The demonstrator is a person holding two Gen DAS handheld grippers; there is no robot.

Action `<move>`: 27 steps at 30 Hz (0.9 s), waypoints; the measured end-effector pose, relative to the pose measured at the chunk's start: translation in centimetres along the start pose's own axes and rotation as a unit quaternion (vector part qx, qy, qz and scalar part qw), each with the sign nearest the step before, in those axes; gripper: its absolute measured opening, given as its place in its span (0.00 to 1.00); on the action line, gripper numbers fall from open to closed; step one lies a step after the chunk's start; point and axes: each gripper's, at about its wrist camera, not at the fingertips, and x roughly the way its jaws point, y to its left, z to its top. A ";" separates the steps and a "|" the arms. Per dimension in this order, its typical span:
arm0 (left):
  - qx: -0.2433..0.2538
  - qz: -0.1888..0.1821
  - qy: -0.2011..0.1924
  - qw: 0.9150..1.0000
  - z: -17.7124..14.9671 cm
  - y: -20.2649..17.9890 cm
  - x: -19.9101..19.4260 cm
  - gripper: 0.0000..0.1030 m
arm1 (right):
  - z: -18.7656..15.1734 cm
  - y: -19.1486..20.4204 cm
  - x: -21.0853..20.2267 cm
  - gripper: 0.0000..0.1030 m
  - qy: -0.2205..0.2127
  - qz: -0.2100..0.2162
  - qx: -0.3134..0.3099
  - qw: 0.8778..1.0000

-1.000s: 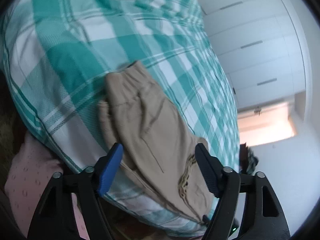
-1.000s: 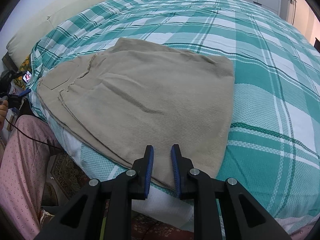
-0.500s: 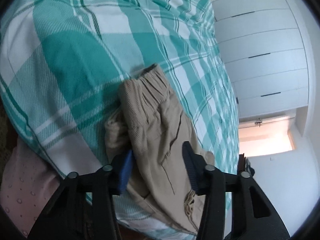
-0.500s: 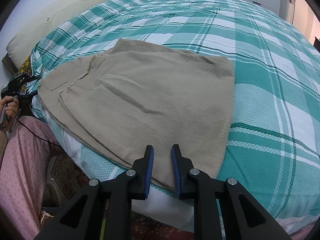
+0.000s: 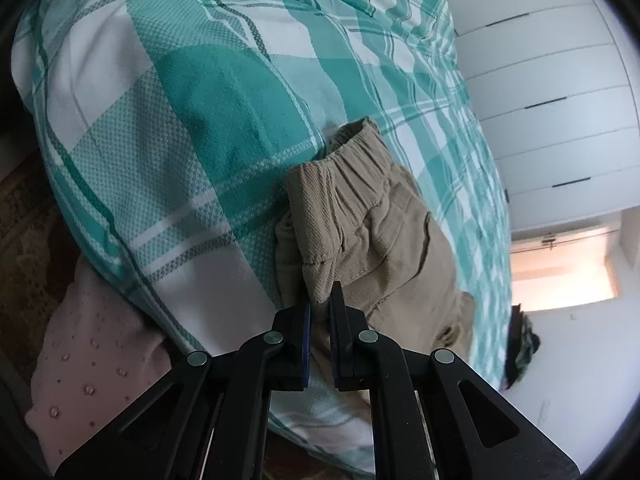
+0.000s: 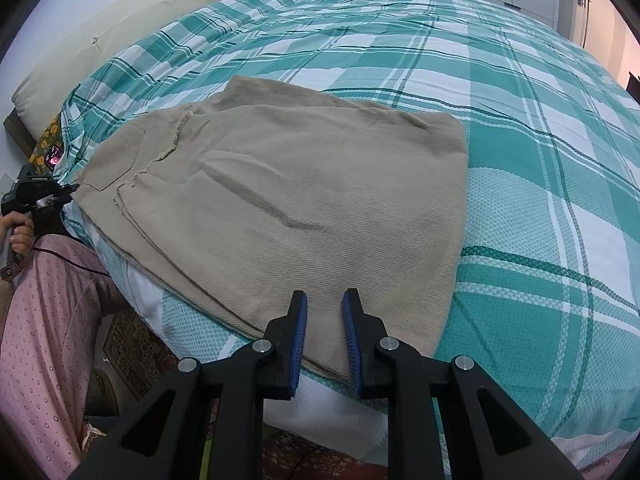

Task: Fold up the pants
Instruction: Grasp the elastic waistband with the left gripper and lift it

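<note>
The tan pants [image 6: 304,196] lie folded flat on the bed [image 6: 540,168], near its edge. The left tongs [image 5: 319,308] are pinched tight on the corner of the waistband [image 5: 352,184] at the side of the bed. The right tongs [image 6: 324,312] sit a little apart over the other end of the pants, holding nothing.
</note>
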 end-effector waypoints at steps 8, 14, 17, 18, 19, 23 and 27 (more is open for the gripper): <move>-0.030 -0.032 -0.019 0.999 0.3 0.5 -2.9 0.45 | -0.1 -0.4 -0.1 0.19 -0.002 0.009 0.007 1.000; -0.034 -0.030 -0.022 0.999 1.0 1.4 -2.4 0.57 | 0.1 -0.2 0.1 0.19 -0.003 0.004 0.004 1.000; -0.027 -0.033 -0.012 0.999 1.3 0.6 -0.7 0.57 | 0.0 -0.2 0.0 0.19 -0.004 0.005 0.005 1.000; -0.026 -0.038 -0.012 0.999 1.3 0.3 -0.5 0.57 | 0.0 -0.2 0.0 0.19 -0.005 0.004 0.005 1.000; -0.025 -0.040 -0.014 0.999 1.3 0.2 -0.2 0.56 | 0.0 -0.2 0.0 0.19 -0.005 0.004 0.005 1.000; -0.045 -0.046 -0.017 0.998 1.4 0.9 0.6 0.38 | 0.0 -0.2 0.1 0.19 -0.006 0.004 0.005 1.000; -0.055 -0.060 -0.015 0.997 1.3 1.5 0.8 0.34 | 0.0 -0.2 0.1 0.19 -0.006 0.004 0.005 1.000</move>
